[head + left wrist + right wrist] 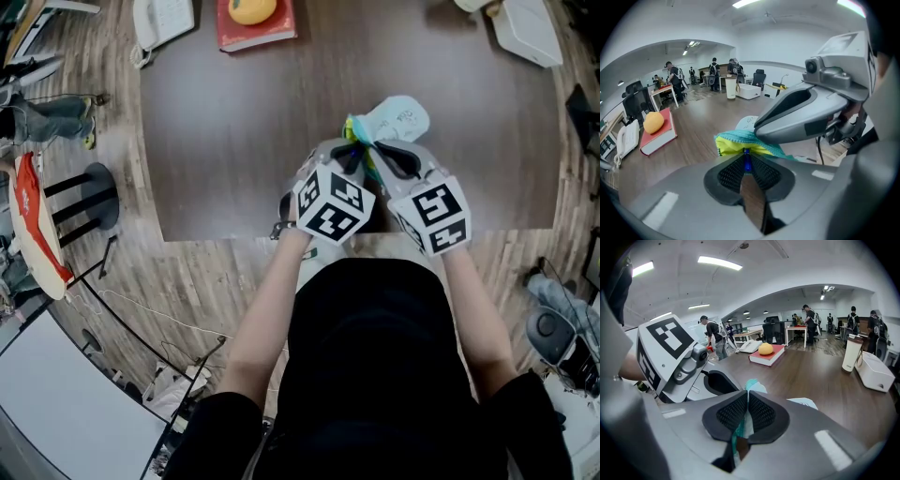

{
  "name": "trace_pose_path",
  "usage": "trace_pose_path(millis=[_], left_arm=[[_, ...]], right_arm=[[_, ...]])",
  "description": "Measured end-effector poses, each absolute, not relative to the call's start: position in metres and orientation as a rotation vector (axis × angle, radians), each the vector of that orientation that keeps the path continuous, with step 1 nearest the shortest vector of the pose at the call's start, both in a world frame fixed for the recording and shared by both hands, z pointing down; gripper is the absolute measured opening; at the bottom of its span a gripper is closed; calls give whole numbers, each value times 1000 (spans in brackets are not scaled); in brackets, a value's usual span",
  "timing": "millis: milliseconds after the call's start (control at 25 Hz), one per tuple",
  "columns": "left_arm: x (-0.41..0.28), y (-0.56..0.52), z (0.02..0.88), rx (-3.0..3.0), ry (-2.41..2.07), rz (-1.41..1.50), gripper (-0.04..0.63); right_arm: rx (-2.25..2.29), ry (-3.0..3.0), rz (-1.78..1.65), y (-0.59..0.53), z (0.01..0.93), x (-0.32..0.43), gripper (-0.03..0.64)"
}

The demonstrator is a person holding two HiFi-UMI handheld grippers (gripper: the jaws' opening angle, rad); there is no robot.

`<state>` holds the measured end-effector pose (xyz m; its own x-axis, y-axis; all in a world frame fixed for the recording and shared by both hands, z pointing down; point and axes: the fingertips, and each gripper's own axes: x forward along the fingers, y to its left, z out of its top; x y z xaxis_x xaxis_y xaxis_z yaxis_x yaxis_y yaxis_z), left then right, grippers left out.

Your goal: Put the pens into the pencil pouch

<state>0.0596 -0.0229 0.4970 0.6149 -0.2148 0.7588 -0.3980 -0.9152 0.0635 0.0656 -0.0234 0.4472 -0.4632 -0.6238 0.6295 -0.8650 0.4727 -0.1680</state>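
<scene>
Pencil pouch (398, 119) pinched in right tongs (746, 398), blue pen (747, 163) clamped in left tongs (746, 153) at its mouth

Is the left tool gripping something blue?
Yes, a blue pen is pinched between the pads of the left tool, right at the yellow-lined opening of the pouch.

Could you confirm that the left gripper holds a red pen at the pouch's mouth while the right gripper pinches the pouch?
No: the pen in the left gripper is blue, not red, as the left gripper view shows; the rest holds.
</scene>
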Motion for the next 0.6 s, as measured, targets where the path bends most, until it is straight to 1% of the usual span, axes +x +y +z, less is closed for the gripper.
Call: trace_pose_path(millis=[600], left_arm=[[69,-22,501,2635,-486,1185,43]], right_arm=[[1252,-2236,664,-21,444,72,20]])
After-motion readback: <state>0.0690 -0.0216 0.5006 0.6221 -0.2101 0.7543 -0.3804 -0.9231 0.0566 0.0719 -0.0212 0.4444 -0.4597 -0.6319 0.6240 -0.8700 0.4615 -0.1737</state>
